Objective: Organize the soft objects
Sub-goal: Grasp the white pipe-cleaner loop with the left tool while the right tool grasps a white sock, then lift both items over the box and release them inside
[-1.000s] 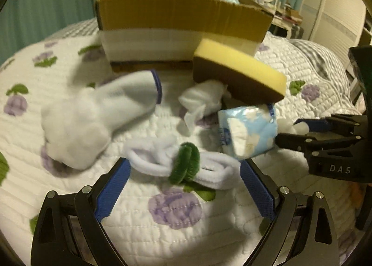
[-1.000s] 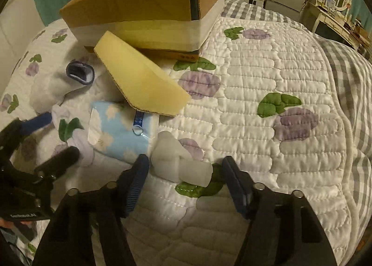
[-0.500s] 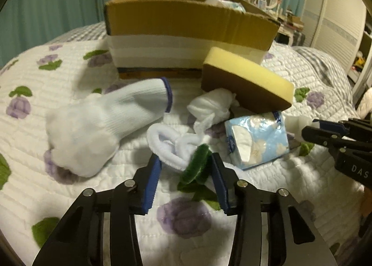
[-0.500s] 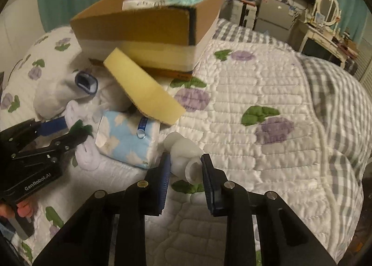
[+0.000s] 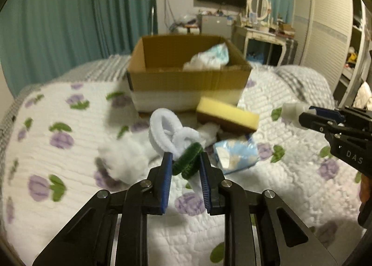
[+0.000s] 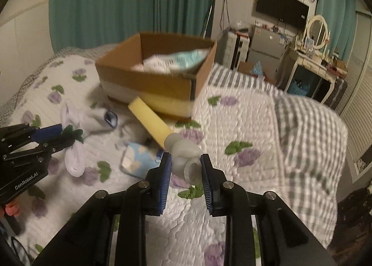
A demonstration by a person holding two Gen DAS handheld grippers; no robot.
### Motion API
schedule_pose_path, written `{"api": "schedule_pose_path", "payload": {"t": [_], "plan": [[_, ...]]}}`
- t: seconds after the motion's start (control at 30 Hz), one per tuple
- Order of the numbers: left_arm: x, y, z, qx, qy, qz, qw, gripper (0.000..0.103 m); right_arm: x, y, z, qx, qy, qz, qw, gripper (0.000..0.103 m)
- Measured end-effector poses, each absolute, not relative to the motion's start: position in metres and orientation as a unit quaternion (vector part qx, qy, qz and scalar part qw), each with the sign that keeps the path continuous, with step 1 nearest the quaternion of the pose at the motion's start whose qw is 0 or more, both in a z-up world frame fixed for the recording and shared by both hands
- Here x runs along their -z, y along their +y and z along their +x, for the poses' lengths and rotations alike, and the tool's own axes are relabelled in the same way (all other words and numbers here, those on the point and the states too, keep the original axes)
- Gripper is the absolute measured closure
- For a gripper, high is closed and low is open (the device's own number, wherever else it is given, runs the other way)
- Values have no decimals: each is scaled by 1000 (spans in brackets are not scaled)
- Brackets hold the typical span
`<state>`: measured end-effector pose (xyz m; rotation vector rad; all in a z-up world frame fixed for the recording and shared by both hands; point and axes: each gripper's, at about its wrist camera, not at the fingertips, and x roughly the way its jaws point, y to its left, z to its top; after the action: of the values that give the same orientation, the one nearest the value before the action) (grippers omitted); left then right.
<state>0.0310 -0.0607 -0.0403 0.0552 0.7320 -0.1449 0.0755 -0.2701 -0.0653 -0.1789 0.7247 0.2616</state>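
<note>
My left gripper [image 5: 184,161] is shut on a white fuzzy loop bundle tied with a green band [image 5: 173,137] and holds it above the bed. My right gripper [image 6: 186,163] is shut on a pale translucent soft tube piece [image 6: 186,153], also lifted; it shows at the right of the left wrist view [image 5: 291,110]. An open cardboard box [image 5: 188,80] stands behind with packets inside; it also shows in the right wrist view [image 6: 160,80]. A yellow sponge [image 5: 226,116], a blue tissue pack [image 5: 236,153] and a white sock [image 6: 97,118] lie before it.
The quilted bedspread [image 5: 69,138] with purple flowers spreads all around. A grey checked blanket [image 6: 302,131] covers the bed's right side. A dresser with a mirror [image 6: 316,57], a TV and teal curtains stand beyond the bed.
Both grippers closed on their objects and lifted them off the bed: the left with the fuzzy loop bundle, the right with the soft tube piece. The box's inside came into view.
</note>
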Motion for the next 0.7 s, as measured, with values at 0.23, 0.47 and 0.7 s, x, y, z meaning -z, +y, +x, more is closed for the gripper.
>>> {"api": "schedule_pose_path", "payload": {"t": [0.23,0.47,0.7], "plan": [[-24,-56,21,81,312,37,946,81,5,-259,48,-142,306,-98,936,78],[-78,-51,32,71,266,55,960,81,-50,-243,45,-161,259,-111,946,78],[-107,-53,70,63,244,65,965,81,-91,-225,81,-171,229,-112,952,78]]}}
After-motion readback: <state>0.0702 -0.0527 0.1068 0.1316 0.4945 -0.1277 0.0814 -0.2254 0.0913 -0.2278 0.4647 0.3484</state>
